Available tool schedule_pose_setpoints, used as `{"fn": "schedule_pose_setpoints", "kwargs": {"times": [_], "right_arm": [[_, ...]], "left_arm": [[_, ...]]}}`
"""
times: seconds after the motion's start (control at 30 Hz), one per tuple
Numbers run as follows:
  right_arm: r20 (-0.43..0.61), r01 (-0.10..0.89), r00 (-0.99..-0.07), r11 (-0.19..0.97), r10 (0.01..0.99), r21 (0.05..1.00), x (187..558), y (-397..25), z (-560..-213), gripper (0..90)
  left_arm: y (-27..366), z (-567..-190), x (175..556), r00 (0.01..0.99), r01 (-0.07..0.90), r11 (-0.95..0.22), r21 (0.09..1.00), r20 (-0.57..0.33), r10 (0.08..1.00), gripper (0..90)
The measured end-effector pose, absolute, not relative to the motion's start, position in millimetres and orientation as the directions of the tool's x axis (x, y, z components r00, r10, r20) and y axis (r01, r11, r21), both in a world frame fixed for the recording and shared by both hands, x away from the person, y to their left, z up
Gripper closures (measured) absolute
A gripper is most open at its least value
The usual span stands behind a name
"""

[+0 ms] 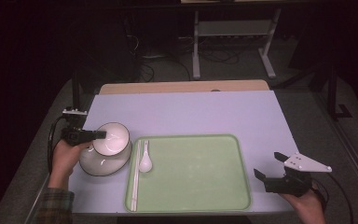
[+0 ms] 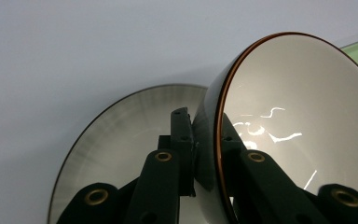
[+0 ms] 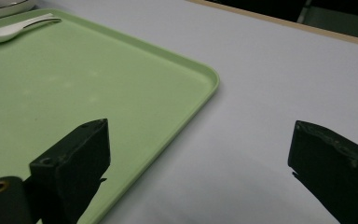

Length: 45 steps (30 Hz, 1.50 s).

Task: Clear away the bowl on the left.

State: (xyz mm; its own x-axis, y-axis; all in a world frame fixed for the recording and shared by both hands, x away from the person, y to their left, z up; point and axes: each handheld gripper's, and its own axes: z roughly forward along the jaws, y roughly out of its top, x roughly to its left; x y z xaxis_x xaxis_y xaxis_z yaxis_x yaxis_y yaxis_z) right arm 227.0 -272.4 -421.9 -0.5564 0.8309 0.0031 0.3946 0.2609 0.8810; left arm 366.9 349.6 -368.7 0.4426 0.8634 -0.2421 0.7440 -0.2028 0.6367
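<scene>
The tilted bowl (image 1: 108, 148) is clamped by its left rim in the left gripper (image 1: 98, 135), left of the tray (image 1: 233, 196). The right gripper (image 1: 269, 167) is held wide apart, empty, at the tray's near right.

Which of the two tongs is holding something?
The left tongs: their jaws are shut on the rim of the white bowl, which is tilted. The right tongs stand open beside the green tray.

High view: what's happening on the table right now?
The left gripper is clamped on the rim of a white ceramic bowl with a dark edge, tilting it beside the pale green plastic tray. A white ceramic spoon and light wooden chopsticks lie on the tray's left side. The right gripper hangs open near the tray's right edge.
</scene>
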Motion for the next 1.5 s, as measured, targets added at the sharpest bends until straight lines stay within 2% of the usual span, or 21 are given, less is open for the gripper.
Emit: {"fn": "schedule_pose_setpoints", "kwargs": {"times": [0.63,1.13,1.5], "right_arm": [[0.017,0.392,-0.562,0.248,0.827,0.886,227,-274,-421,4.6],[0.025,0.394,-0.572,0.248,0.820,0.885,227,-272,-422,4.6],[0.040,0.393,-0.576,0.234,0.817,0.889,226,-271,-421,4.6]], "left_arm": [[248,-357,391,0.626,0.666,-0.331,0.669,-0.261,0.735,82.3],[159,-376,409,0.714,0.634,-0.433,0.640,-0.271,0.645,82.3],[103,-393,424,0.745,0.626,-0.462,0.629,-0.306,0.593,82.2]]}}
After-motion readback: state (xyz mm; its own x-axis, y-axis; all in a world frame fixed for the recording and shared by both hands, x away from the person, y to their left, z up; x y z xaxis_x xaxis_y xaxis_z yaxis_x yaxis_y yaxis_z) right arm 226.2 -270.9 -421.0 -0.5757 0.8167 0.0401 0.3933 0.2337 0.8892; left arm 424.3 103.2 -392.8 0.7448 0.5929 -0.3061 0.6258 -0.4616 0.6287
